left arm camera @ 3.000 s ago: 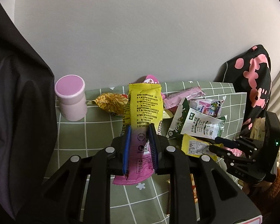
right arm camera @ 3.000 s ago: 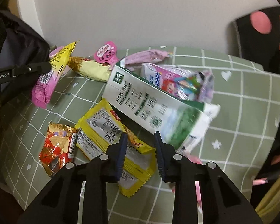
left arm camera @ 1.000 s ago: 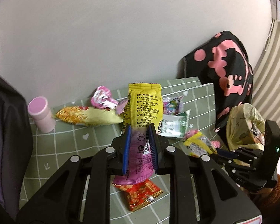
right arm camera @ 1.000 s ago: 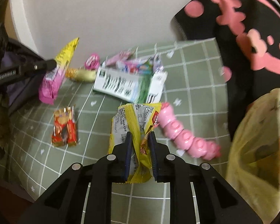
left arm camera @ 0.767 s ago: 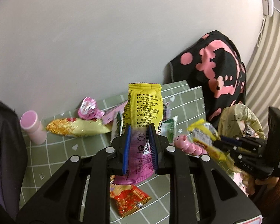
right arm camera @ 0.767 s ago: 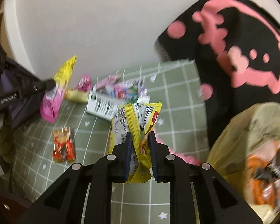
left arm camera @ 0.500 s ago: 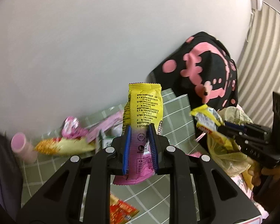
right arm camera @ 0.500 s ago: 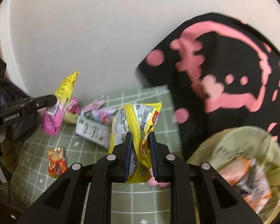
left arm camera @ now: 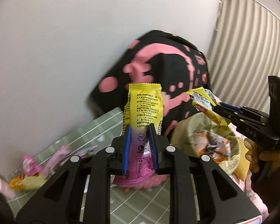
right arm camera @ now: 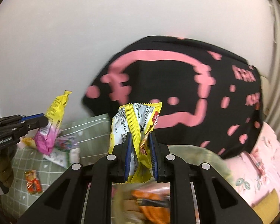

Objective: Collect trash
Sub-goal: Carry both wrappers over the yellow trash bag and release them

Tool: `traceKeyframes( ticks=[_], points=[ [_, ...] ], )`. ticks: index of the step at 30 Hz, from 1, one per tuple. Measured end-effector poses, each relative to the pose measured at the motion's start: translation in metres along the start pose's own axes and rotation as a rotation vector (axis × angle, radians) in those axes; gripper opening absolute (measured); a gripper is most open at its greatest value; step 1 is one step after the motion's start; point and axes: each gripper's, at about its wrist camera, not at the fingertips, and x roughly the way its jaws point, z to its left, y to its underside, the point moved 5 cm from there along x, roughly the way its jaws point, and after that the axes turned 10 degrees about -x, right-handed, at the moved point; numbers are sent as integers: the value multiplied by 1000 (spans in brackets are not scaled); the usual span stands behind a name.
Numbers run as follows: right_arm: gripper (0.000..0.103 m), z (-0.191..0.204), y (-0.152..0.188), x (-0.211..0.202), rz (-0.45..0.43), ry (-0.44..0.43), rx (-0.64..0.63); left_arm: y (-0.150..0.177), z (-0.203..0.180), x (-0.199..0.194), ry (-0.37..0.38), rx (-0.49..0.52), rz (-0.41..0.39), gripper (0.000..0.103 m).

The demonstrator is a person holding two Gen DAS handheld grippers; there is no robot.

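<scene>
My left gripper [left arm camera: 139,150] is shut on a tall yellow and pink snack wrapper [left arm camera: 142,110], held upright above the green checked table [left arm camera: 95,130]. My right gripper [right arm camera: 140,156] is shut on a crumpled yellow and white wafer wrapper [right arm camera: 135,119]. In the left wrist view that wafer wrapper [left arm camera: 205,104] hangs over the open yellowish trash bag [left arm camera: 211,143], which holds orange wrappers. In the right wrist view the trash bag [right arm camera: 201,158] lies right under my fingers, and the left gripper [right arm camera: 35,121] with its wrapper [right arm camera: 52,123] sits at the left.
A black cloth with pink patterns [right arm camera: 177,85] hangs behind the bag against the white wall. Several wrappers [right arm camera: 61,149] and a small red packet [right arm camera: 33,181] lie on the table. A pink bottle [left arm camera: 0,184] stands at the far left. Pink floral fabric [right arm camera: 261,158] lies at the right.
Both grippers have risen and swung right, away from the table and toward the trash bag. The wafer wrapper now hangs above the bag's mouth. Each wrapper stays gripped.
</scene>
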Motion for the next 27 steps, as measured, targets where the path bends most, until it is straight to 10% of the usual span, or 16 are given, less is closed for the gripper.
traceKeyframes(
  ticks=[27],
  points=[
    [19,-141,74,-61,52,276,196,45,-167,132,268,135,282,19]
  ],
)
